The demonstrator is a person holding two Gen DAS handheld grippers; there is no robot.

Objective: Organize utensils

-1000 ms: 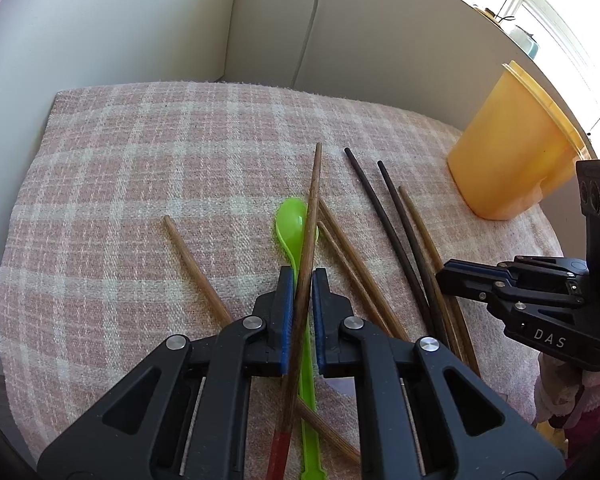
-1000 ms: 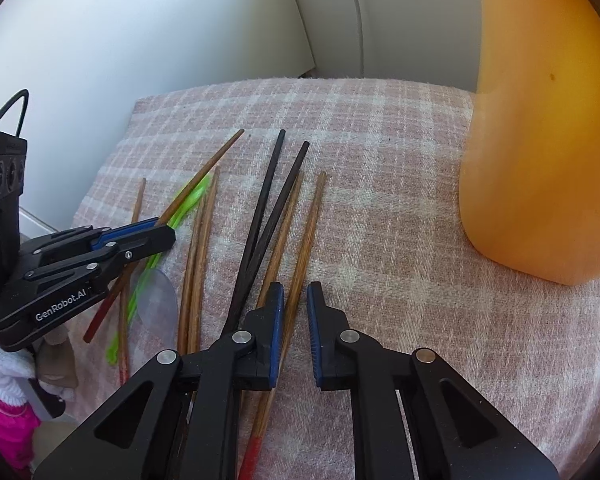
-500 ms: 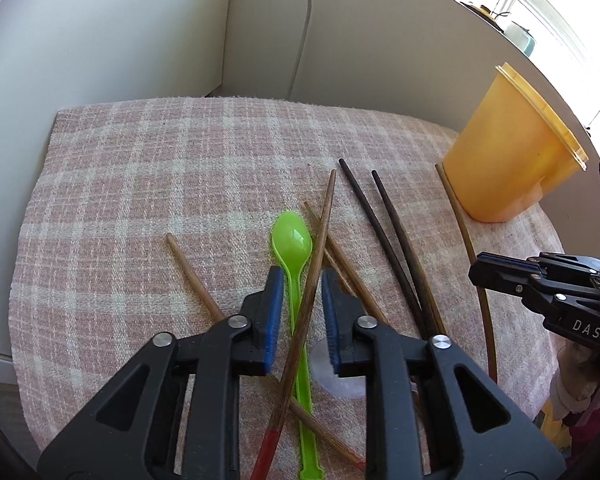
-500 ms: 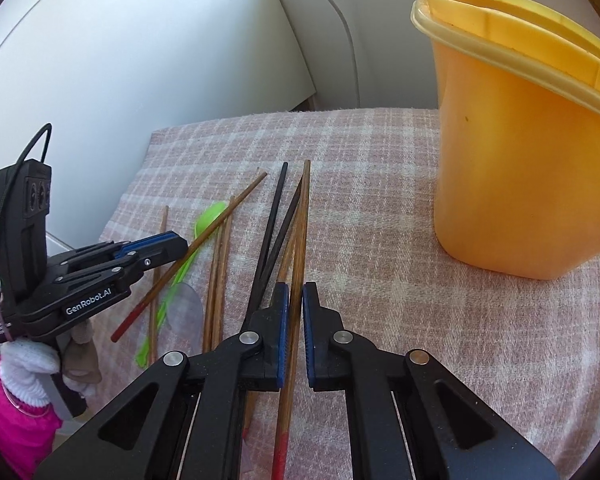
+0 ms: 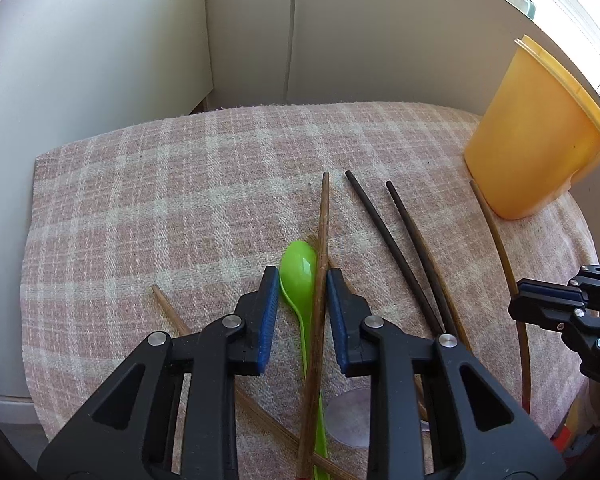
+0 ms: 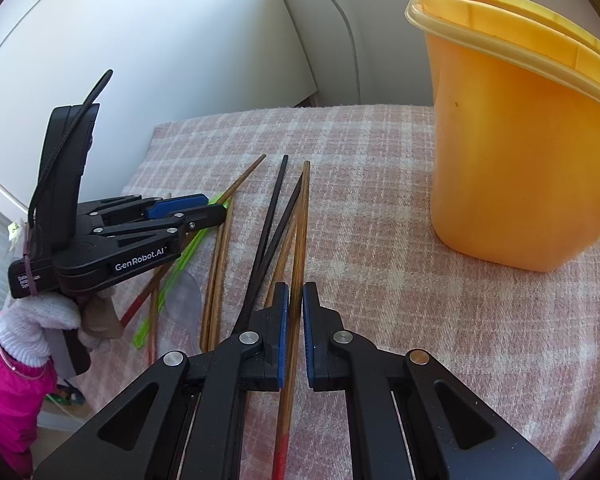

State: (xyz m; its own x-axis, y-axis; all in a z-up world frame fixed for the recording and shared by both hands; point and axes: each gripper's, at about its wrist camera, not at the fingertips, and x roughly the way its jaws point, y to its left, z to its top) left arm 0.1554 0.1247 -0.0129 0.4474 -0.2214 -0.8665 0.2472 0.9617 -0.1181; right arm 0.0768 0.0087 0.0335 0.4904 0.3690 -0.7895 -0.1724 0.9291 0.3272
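Observation:
My left gripper [image 5: 302, 280] is open above the checked cloth; a brown chopstick [image 5: 320, 264] with a red end lies loose between its jaws, beside a green plastic spoon [image 5: 298, 272]. My right gripper [image 6: 295, 294] is shut on another brown chopstick [image 6: 300, 232] with a red end, lifted off the cloth and pointing toward the orange container [image 6: 516, 152]. Two black chopsticks [image 5: 396, 248] and several brown ones lie between the grippers. The left gripper also shows in the right wrist view [image 6: 204, 210], and the right gripper in the left wrist view [image 5: 518, 302].
The orange container [image 5: 532, 136] stands at the cloth's far right corner. White walls close the back and left. A clear plastic spoon bowl [image 5: 348, 416] lies near the front edge. The cloth-covered table [image 5: 140, 200] drops off at left and front.
My left gripper's jaws have opened and let go of its chopstick, which now rests loose. My right gripper closed on a brown chopstick and lifted it up toward the orange container.

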